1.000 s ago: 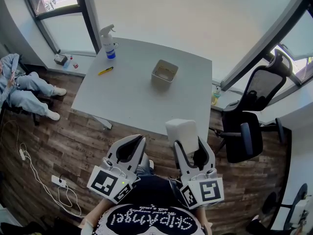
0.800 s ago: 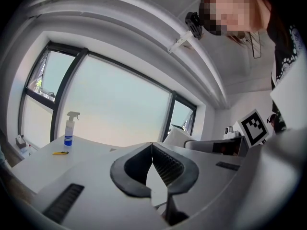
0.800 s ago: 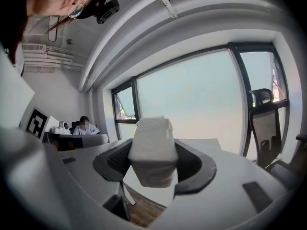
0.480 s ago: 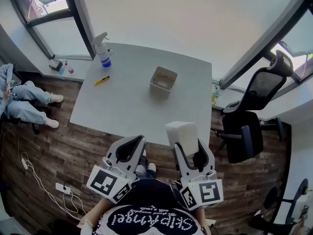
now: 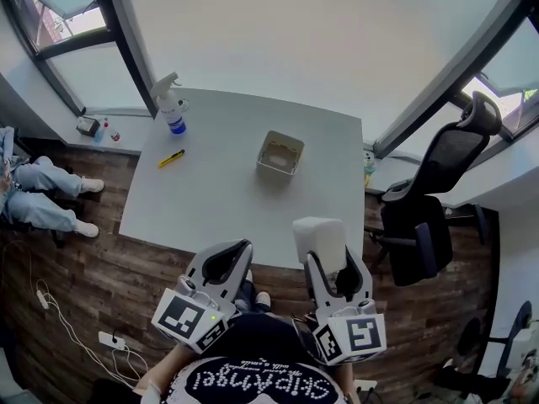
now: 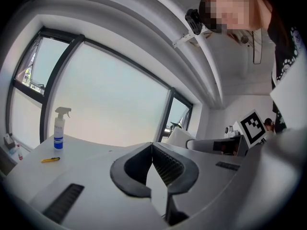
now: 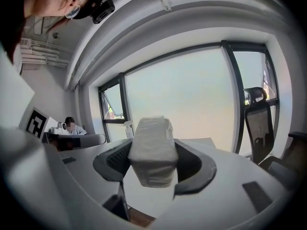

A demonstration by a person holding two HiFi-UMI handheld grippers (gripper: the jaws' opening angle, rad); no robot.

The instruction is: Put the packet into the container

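Note:
A white packet (image 5: 319, 240) (image 7: 152, 150) is clamped between the jaws of my right gripper (image 5: 332, 259) (image 7: 153, 164), held just over the near edge of the grey table (image 5: 219, 200). The container (image 5: 280, 151), a small open beige tub, stands on the table's far middle, well beyond the packet. My left gripper (image 5: 221, 259) (image 6: 152, 158) hangs to the left of the right one at the table's near edge, its jaws closed together on nothing.
A spray bottle (image 5: 171, 108) (image 6: 58, 127) stands at the table's far left corner, with a yellow pen (image 5: 171, 158) (image 6: 50, 160) lying near it. A black office chair (image 5: 429, 200) stands right of the table. A seated person's legs (image 5: 42, 192) show at far left.
The view has shifted a little: the table and container sit slightly lower and left in the head view. Both grippers hold their poses, packet still gripped.

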